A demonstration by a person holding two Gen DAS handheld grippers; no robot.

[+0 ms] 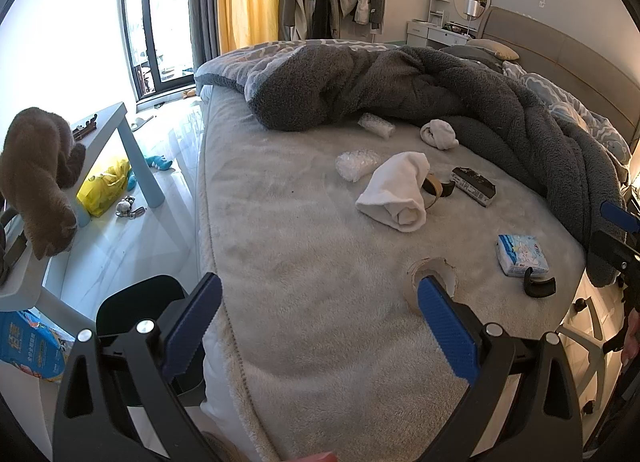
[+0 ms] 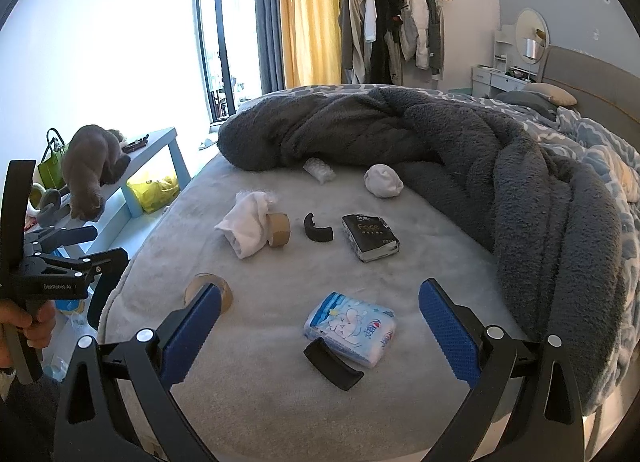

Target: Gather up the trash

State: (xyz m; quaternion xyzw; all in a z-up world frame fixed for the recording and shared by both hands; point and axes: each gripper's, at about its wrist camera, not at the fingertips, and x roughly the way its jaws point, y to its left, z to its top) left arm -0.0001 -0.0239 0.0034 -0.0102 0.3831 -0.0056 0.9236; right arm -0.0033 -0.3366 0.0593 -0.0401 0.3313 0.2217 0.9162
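Note:
Loose items lie on the grey bed [image 2: 280,402]. A blue tissue pack [image 2: 350,328] and a black curved piece [image 2: 332,366] lie between my open right gripper's [image 2: 320,322] fingers. An empty tape core [image 1: 432,272] [image 2: 208,290] lies just ahead of my open left gripper [image 1: 320,322]. Farther off are a white cloth [image 1: 396,191] over a second tape core [image 2: 279,229], a black tissue pack [image 2: 370,238], another black curved piece [image 2: 318,229], two clear plastic wraps [image 1: 356,165] [image 1: 376,123] and a balled white sock [image 1: 438,133].
A dark fleece blanket [image 2: 520,181] is heaped over the back and right of the bed. A pale blue side table [image 1: 124,141] stands at the left with a cat [image 1: 40,177] on it and a yellow bag [image 1: 104,185] below. A black chair [image 1: 136,302] is near the bed's left edge.

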